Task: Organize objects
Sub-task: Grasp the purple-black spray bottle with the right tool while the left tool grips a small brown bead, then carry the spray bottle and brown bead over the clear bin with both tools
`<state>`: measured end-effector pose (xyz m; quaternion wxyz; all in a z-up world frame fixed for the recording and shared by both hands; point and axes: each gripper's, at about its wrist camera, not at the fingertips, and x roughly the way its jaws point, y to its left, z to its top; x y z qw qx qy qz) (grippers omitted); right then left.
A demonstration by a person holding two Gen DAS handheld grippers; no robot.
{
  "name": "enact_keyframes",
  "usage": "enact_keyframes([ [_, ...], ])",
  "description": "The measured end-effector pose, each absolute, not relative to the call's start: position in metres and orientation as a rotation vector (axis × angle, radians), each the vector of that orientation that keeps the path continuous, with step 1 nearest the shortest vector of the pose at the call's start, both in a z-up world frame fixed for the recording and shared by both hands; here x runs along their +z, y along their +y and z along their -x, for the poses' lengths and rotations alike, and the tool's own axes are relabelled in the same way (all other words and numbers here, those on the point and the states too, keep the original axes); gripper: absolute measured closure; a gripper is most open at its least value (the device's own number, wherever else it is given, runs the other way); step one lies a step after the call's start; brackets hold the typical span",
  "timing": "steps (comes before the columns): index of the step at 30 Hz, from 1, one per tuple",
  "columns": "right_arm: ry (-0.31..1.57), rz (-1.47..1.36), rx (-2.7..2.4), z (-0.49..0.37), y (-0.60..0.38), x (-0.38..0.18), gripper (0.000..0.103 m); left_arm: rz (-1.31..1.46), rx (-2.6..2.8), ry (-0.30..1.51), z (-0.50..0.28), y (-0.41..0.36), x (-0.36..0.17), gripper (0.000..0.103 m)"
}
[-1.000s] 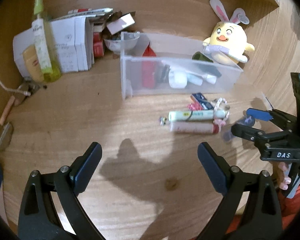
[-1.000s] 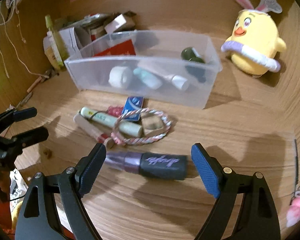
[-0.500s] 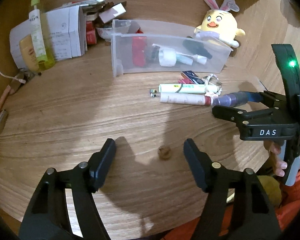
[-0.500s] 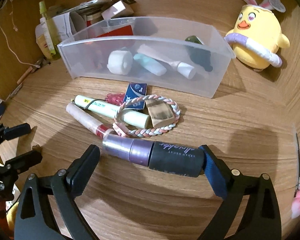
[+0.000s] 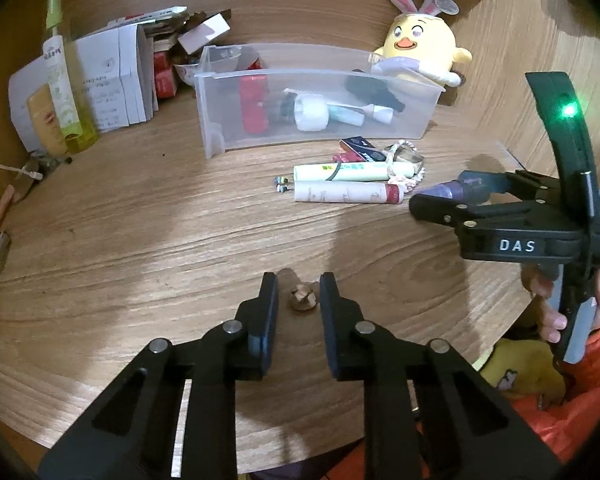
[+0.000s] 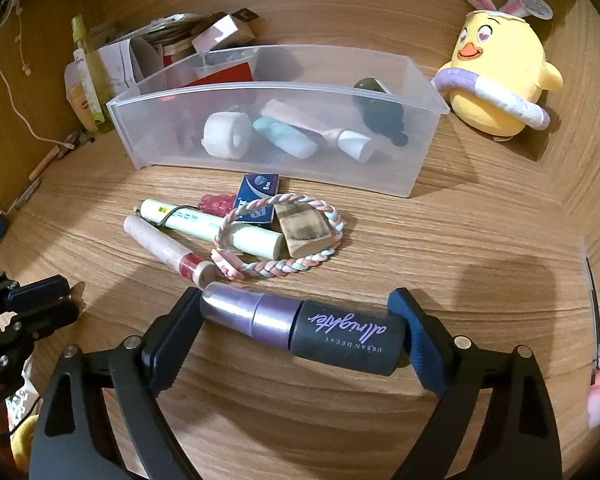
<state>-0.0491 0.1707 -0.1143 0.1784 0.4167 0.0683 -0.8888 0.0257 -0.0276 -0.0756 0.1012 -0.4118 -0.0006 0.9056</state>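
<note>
Left gripper (image 5: 299, 294) closing, small brown nugget (image 5: 301, 299) between narrowed jaws, pads not visibly touching. Right gripper (image 6: 296, 326) closing, pinching Urban Decay spray bottle (image 6: 320, 330) endwise; ahead, braided bracelet (image 6: 320, 256), then translucent bin (image 6: 404, 184).

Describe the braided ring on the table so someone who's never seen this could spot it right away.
Find the clear bin on the wooden table. Just in front of it lies a small pile of tubes and boxes. The braided ring is the pink, white and pale blue loop on that pile, circling a tan block: the only round, woven thing there.
</note>
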Motion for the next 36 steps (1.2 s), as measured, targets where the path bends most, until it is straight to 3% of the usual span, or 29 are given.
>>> enact_keyframes([
  [2,0.176,-1.179,-2.514,0.049,0.174,-0.114,0.012,1.219,2.679,-0.002,-0.024,-0.026,-0.076,0.09],
  [36,0.033,-0.943,-2.63,0.065,0.214,-0.043,0.012,0.961,2.788,-0.074,0.029,-0.017,-0.007,0.09],
])
